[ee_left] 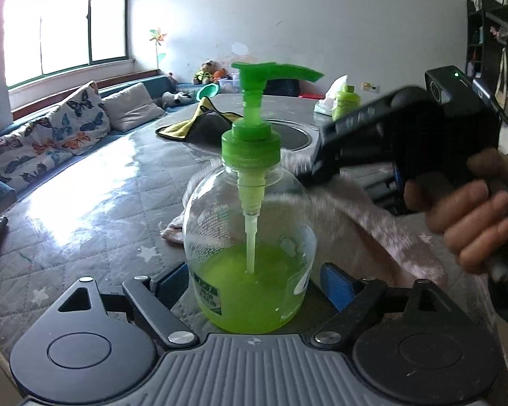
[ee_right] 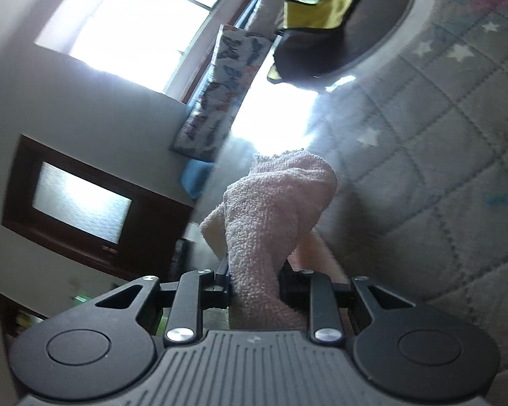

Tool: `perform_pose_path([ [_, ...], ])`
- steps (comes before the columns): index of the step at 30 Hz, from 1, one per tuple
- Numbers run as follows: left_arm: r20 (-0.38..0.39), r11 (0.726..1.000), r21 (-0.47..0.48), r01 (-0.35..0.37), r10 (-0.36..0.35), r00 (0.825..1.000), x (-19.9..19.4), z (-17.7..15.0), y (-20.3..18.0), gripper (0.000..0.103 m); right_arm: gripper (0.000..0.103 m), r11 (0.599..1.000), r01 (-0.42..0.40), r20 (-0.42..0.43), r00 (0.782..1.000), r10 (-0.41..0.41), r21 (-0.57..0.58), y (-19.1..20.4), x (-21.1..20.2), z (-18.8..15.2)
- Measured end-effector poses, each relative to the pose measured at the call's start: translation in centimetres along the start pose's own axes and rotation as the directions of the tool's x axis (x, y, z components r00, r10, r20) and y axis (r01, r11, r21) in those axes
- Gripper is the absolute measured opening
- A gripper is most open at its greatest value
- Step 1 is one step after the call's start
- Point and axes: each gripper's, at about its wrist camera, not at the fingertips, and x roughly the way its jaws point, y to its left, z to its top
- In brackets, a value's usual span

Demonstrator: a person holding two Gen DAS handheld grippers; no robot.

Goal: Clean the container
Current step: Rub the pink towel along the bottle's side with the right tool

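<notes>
Biggest worry: the soap bottle [ee_left: 250, 237] on the quilted counter [ee_left: 95, 209] sits between the left hand-held gripper [ee_left: 254, 284] pads, grip looks loose. Right hand-held gripper [ee_right: 254, 287], clamped on the pink towel [ee_right: 274, 209], could tip it sideways.

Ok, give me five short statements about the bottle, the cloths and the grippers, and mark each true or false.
1. The pump bottle holds green liquid. True.
2. The bottle is full to the neck. False: it is under half full.
3. The right gripper clamps a pink towel. True.
4. The left gripper holds a sponge. False: the bottle sits between its fingers.
5. The yellow cloth drapes the pump. False: it lies behind, on the table.
</notes>
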Motion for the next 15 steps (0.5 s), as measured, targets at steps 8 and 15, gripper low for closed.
perform_pose_path([
  [8,0.014,1.0,-0.007,-0.013,0.013,1.0,1.2,0.5,0.3,0.087,0.024,0.999,0.034,-0.009,0.999,-0.034,0.001,-1.2,-0.6,-0.9],
  [15,0.062,0.995,0.077,0.064,-0.069,0.996,1.6,-0.1,0.7,0.086,0.024,0.999,0.025,0.026,0.999,-0.026,0.039,-2.0,-3.0,-1.2],
])
